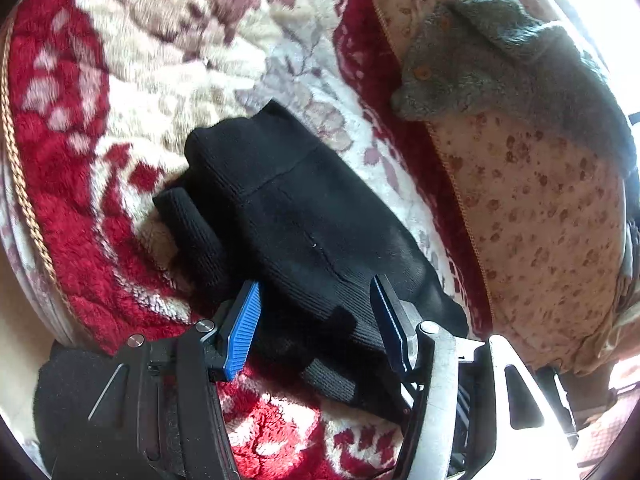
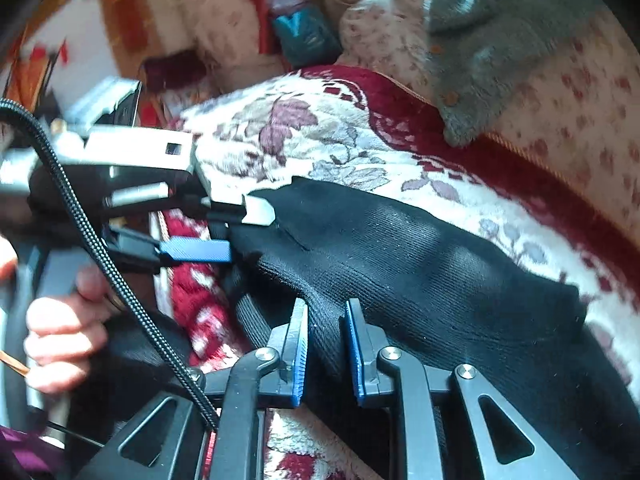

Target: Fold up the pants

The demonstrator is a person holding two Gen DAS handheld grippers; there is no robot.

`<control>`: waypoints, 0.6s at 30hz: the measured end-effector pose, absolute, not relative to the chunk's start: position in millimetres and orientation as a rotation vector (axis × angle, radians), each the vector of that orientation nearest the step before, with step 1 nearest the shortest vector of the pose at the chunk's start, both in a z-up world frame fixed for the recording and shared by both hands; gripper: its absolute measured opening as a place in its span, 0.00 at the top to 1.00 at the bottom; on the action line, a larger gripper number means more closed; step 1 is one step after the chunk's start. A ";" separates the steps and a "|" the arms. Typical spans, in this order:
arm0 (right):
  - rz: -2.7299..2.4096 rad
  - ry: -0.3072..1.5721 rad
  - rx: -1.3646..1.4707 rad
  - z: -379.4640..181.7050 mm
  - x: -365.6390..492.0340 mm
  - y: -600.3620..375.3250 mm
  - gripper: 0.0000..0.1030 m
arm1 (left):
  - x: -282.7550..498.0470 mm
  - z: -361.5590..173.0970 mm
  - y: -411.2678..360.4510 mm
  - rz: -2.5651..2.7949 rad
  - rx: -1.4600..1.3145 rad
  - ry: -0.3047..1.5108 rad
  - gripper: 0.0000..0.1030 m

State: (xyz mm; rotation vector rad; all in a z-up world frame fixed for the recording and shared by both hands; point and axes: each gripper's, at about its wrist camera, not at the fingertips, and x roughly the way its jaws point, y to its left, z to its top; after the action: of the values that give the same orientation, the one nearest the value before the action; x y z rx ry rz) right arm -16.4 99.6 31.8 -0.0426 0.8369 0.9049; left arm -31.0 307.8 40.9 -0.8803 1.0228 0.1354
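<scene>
Red floral blanket (image 1: 80,208); right claw (image 2: 326,312) pinching black pants (image 2: 420,272).

Red & cream floral blanket (image 1: 132,92) is covering the bed, gold cord edging (image 1: 16,168) running along its rim. Spotted beige pillow (image 1: 532,216) is lying beside it, w/ a grey fleece garment (image 1: 500,64) w/ orange buttons draping over it. Teal packet (image 2: 304,32) is sitting in the blurred bkgd clutter.
</scene>
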 end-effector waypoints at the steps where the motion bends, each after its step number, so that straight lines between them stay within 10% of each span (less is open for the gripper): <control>1: 0.910 0.844 -0.026 31.5 -15.5 99.7 0.86 | -29.3 39.3 307.9 0.137 -0.890 1.017 0.48; 4: 0.918 0.852 -0.009 31.2 -17.0 99.9 0.86 | -26.7 39.2 307.3 0.143 -0.885 1.001 0.50; 10: 0.944 0.859 -0.006 32.8 -20.5 102.5 0.87 | -24.7 35.9 305.7 0.191 -0.778 0.989 0.87; 18: 0.992 0.871 -0.001 37.7 -34.9 101.8 0.87 | -46.5 57.9 293.4 0.195 -0.660 0.931 0.91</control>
State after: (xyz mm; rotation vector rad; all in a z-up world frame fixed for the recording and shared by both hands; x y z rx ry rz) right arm -34.9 101.8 37.7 -0.0009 0.8714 0.9922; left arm -46.5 293.4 57.9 -0.6603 0.9313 0.1951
